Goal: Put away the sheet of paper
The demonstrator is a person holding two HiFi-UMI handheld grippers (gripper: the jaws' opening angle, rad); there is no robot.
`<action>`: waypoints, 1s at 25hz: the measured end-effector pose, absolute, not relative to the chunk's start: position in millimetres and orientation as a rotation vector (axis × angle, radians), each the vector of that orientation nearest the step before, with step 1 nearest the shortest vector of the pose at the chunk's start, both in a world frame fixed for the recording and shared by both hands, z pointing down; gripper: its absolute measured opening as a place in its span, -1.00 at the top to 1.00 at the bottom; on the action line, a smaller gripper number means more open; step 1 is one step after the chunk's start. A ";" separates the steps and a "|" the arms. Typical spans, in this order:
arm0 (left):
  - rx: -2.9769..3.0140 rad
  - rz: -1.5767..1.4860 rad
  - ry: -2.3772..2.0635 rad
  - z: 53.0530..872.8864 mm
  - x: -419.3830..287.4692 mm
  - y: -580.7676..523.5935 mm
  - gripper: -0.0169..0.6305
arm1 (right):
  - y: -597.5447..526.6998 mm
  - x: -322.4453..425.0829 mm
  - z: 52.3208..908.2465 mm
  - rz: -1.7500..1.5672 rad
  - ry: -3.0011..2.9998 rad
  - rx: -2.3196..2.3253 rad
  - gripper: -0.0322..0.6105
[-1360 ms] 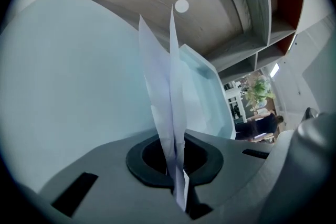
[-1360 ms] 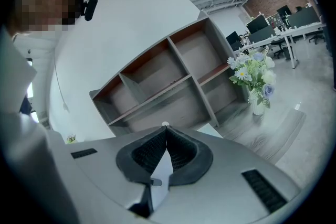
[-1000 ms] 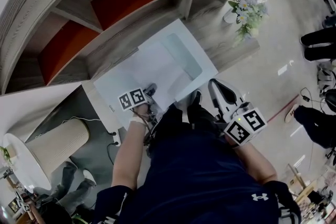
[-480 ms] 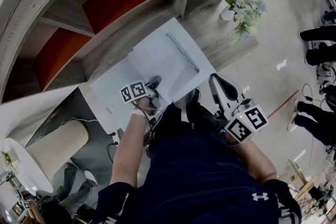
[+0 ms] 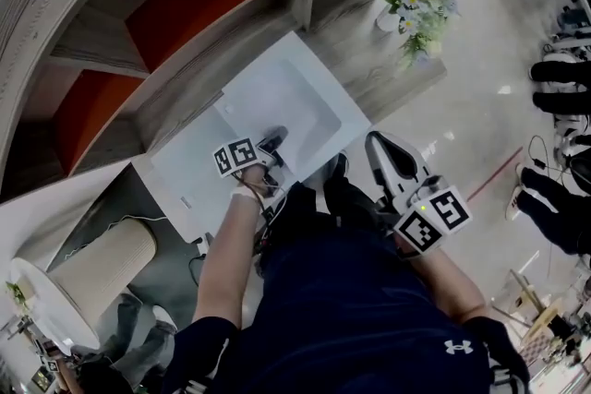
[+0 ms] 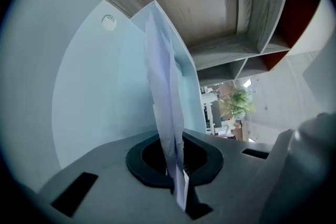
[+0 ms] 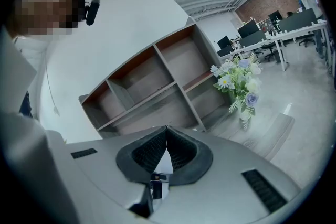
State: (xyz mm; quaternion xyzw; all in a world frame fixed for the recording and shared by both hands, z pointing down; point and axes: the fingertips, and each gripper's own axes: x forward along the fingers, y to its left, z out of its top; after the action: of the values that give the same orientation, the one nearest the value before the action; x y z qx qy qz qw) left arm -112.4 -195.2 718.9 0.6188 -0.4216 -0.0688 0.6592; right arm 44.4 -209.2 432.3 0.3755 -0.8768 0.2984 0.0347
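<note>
In the head view a white sheet of paper (image 5: 277, 97) lies over a pale plastic folder (image 5: 180, 171) on the wooden shelf top. My left gripper (image 5: 271, 146) is shut on the sheet's near edge. The left gripper view shows the paper (image 6: 163, 86) edge-on, pinched between the dark pads of my left gripper (image 6: 176, 168). The folder's light blue flap (image 6: 89, 97) with a round snap stands beside it on the left. My right gripper (image 5: 377, 148) hovers off the shelf's right front corner. The right gripper view shows my right gripper (image 7: 166, 132) shut with nothing in it.
A wooden shelf unit (image 5: 185, 5) with red-backed compartments rises behind the folder. A vase of flowers (image 5: 416, 0) stands on the shelf top at the right. A beige ribbed cylinder (image 5: 97, 268) sits low left. People's legs (image 5: 563, 74) show at the far right.
My left gripper has slid a little farther over the folder with the sheet, and less of the sheet shows beyond it. The right gripper has stayed in place.
</note>
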 end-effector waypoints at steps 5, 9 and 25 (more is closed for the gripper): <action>1.399 -0.178 -0.930 718.9 -103.4 -202.2 0.90 | -207.5 51.6 433.4 0.925 -2.684 1.177 0.86; 1.399 -0.194 -0.920 717.7 -98.5 -207.6 0.90 | -206.5 55.3 433.9 0.925 -2.680 1.190 0.86; 1.372 -0.191 -0.975 712.6 -98.7 -213.6 0.50 | -199.9 47.1 424.4 0.890 -2.716 1.132 0.86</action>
State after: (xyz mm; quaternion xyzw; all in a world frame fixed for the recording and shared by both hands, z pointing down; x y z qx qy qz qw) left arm -98.7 -213.6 712.6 0.6069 -0.4313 -0.0846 0.6622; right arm 47.1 -199.9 424.4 0.3679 -0.8831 0.2893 0.0336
